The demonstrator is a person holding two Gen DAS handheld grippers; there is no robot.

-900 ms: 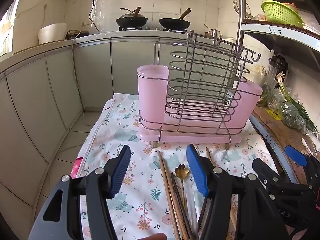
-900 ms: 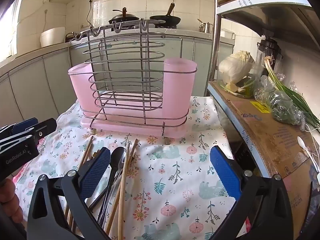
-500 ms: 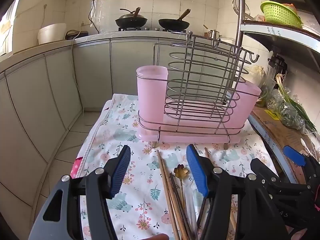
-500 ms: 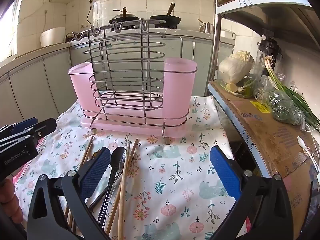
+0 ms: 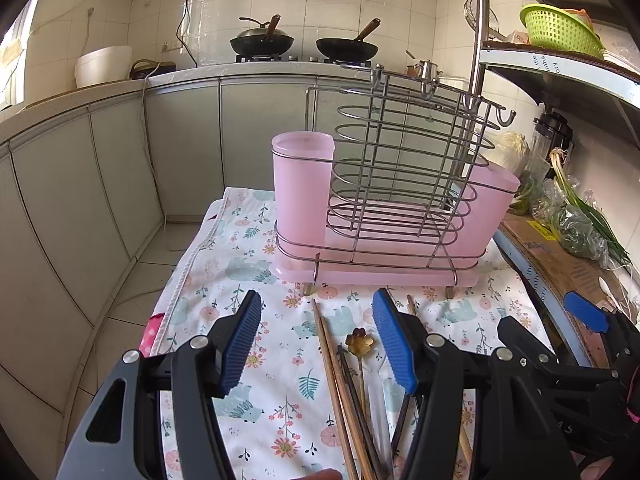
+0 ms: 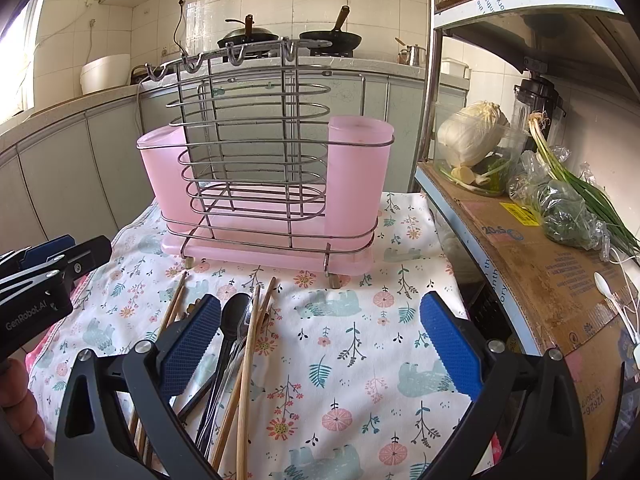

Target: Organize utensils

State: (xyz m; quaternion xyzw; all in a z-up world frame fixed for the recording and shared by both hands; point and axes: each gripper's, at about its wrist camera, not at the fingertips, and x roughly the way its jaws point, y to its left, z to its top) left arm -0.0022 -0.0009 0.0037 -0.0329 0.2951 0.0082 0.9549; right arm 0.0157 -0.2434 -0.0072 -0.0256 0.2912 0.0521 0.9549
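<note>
A wire utensil rack (image 5: pixel 400 184) (image 6: pixel 256 152) with a tall pink cup (image 5: pixel 302 184) (image 6: pixel 358 176) at each end stands on a pink tray at the back of the floral cloth. Loose utensils lie in front of it: wooden chopsticks (image 5: pixel 336 376) (image 6: pixel 250 344), a gold flower-handled spoon (image 5: pixel 359 343) and a black spoon (image 6: pixel 234 312). My left gripper (image 5: pixel 318 340) hovers open over the cloth, the chopsticks between and just past its blue pads. My right gripper (image 6: pixel 320 340) stands open wide, the utensil pile beside its left finger.
A cardboard-topped shelf (image 6: pixel 532 256) with bagged greens (image 6: pixel 568 208) and a cabbage runs along the right. Grey cabinets (image 5: pixel 100 184) and a stove with two woks (image 5: pixel 304 44) lie behind. The cloth (image 6: pixel 360 320) drops off at its left edge to the tiled floor.
</note>
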